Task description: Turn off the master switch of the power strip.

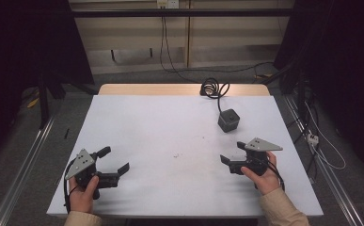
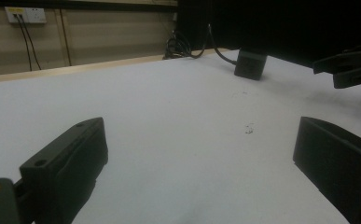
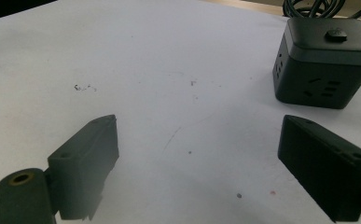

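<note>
The right gripper [image 1: 232, 153] has its fingers [image 3: 85, 158] spread wide with nothing between them, hovering just over the white bench [image 1: 170, 122]. Ahead of those fingers and off toward the far one sits the black cube-shaped power block [image 3: 325, 60], near but not touching; it stands upright with a button on top and sockets in its side. Beyond the block its black cable [image 1: 213, 88] lies coiled at the far edge of the bench. The left gripper [image 1: 114, 159] is held low as well, its fingers [image 2: 66, 163] also spread and empty. From them the block [image 2: 250, 64] lies well apart, far across the bench, with the other gripper [image 2: 350, 67] off to one side. A few small dark specks [image 1: 176, 154] mark the surface between the two grippers.
</note>
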A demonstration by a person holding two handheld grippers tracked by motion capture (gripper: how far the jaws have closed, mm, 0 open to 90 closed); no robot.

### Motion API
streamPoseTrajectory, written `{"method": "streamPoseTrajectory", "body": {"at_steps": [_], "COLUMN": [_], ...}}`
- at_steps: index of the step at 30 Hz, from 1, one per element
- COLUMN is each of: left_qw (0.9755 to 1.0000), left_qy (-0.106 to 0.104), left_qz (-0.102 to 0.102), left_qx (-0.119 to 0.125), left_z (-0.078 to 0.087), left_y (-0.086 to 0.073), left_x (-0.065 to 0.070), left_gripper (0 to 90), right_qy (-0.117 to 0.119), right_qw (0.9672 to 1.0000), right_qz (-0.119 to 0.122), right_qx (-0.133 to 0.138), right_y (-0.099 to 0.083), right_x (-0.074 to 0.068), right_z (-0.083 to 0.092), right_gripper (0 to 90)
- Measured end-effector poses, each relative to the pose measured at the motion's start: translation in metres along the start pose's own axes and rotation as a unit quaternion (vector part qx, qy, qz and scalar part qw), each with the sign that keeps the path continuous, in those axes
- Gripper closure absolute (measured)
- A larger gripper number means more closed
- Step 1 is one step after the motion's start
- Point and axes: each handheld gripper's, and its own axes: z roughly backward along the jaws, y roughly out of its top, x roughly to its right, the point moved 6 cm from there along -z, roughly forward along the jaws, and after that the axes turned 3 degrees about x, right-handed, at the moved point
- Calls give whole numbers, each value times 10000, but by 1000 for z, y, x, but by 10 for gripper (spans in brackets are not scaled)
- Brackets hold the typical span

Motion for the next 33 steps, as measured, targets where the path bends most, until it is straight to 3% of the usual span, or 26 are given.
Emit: {"method": "streamPoseTrajectory", "body": {"at_steps": [21, 33], "left_qw": [10000, 10000], "left_qy": [-15, -7], "left_qz": [-9, 4], "left_qx": [5, 4], "left_z": [-1, -1], "left_y": [0, 0], "left_x": [1, 1], "left_gripper": [27, 28], "right_qy": [-52, -98], "right_qw": [9998, 9999], "right_qz": [-92, -52], "right_qx": [145, 81], "right_y": [-9, -18], "right_x": [3, 4], "right_z": [20, 28], "right_gripper": [122, 125]}}
